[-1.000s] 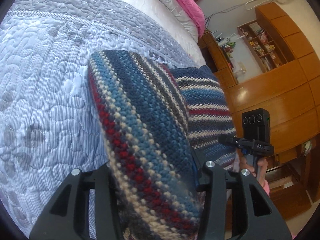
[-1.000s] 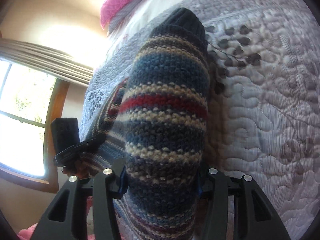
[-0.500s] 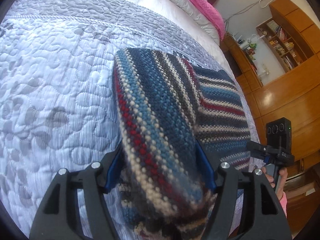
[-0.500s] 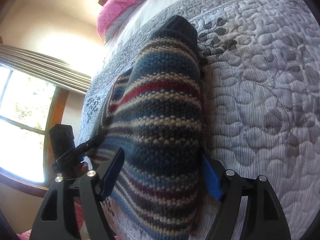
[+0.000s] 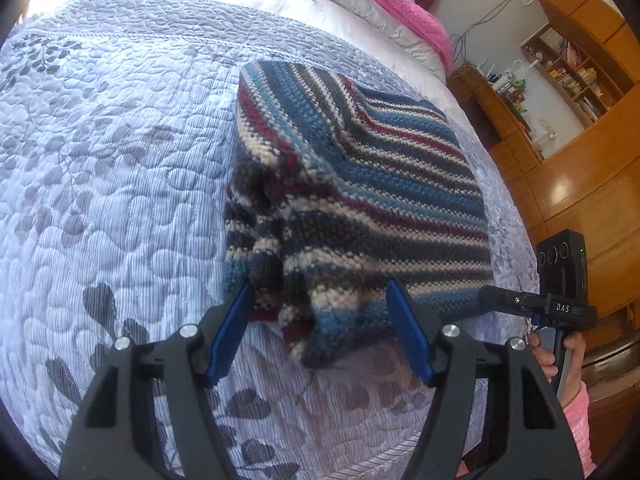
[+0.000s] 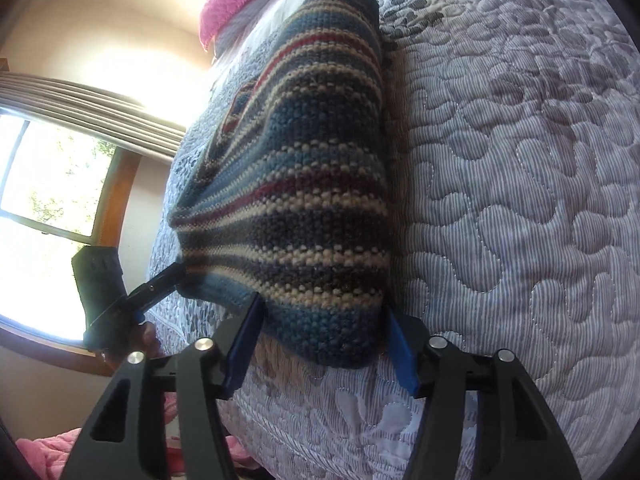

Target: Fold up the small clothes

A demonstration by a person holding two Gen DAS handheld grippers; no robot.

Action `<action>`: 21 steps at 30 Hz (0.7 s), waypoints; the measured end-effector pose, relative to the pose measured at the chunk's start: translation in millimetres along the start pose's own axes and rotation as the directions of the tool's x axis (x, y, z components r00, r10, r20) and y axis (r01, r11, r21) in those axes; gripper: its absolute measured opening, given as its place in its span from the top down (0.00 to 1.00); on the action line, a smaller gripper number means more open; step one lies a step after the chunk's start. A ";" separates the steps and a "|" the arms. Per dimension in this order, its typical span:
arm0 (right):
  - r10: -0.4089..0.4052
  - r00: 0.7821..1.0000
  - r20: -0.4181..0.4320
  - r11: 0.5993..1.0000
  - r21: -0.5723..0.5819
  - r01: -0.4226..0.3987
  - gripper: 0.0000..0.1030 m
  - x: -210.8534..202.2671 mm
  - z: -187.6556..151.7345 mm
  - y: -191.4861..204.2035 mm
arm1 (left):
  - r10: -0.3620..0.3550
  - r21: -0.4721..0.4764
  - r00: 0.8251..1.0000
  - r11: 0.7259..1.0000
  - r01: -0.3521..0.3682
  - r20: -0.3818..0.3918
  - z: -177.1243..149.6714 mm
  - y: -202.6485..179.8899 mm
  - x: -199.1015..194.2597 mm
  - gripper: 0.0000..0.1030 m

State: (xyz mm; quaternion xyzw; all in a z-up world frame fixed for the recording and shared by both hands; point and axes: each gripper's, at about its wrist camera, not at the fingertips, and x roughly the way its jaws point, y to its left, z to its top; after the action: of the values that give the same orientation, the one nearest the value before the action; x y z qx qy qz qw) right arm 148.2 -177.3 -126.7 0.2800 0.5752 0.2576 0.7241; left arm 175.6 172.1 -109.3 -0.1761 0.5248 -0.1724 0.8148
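Striped sweater lying on the quilt, well short of the pink pillow, doubled over into a rough block. End away from the pillow bunched and lumpy, one flap hanging loose toward the left gripper. Left gripper spread wide, holding nothing, blue pads either side of that bunched end. Right gripper likewise spread wide and gripping nothing, straddling the neighbouring corner on the same far-from-pillow side.

Probably at the close of one fold: cloth laid down, grip let go. Not yet tidy. Next, likely either smoothing that rumpled end flat or pinching both corners farthest from the pillow for another fold toward it. Calls for a firm bite through the thick, springy knit, both layers together, so the fold does not slip open.
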 end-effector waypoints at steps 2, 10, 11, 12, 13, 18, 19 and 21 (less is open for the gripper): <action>-0.026 1.000 0.008 1.000 -0.015 0.026 0.56 4.0 7.0 9.6 | 0.049 0.005 0.999 0.999 -0.049 -0.015 -0.7 -3.7 4.6 0.51; -0.058 0.998 0.022 0.996 -0.068 0.060 0.70 4.4 -0.3 32.3 | 0.017 -0.083 0.999 0.996 -0.020 -0.045 11.1 21.2 -3.8 0.85; -0.081 0.997 0.016 0.994 -0.067 0.082 0.70 9.8 -0.6 32.2 | 0.013 -0.090 0.998 0.996 -0.018 -0.055 10.8 26.0 -2.3 0.85; -0.096 0.995 0.014 0.993 -0.069 0.097 0.70 15.7 -0.9 30.9 | 0.013 -0.096 0.998 0.995 -0.020 -0.069 10.4 32.2 1.4 0.85; -0.116 0.993 0.011 0.990 -0.074 0.117 0.70 19.8 -1.2 30.1 | 0.014 -0.101 0.997 0.995 -0.021 -0.075 8.5 37.3 5.4 0.85; -0.186 0.983 0.012 0.978 -0.094 0.186 0.69 38.1 -2.5 36.5 | 0.041 -0.068 0.997 0.997 -0.045 -0.060 2.3 43.6 17.6 0.85; -0.188 0.982 0.014 0.978 -0.090 0.189 0.69 40.1 -2.0 37.5 | 0.052 -0.053 0.997 0.997 -0.055 -0.054 1.3 42.5 17.7 0.85; -0.191 0.982 0.016 0.978 -0.080 0.191 0.68 41.7 -2.0 38.5 | 0.062 -0.040 0.997 0.997 -0.064 -0.048 1.9 39.9 17.5 0.85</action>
State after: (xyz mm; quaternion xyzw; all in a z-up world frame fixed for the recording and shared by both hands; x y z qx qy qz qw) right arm 152.9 -120.7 -128.8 0.1950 0.5856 0.2088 0.7586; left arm 187.9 199.2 -141.2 -0.1723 0.5524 -0.1396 0.8035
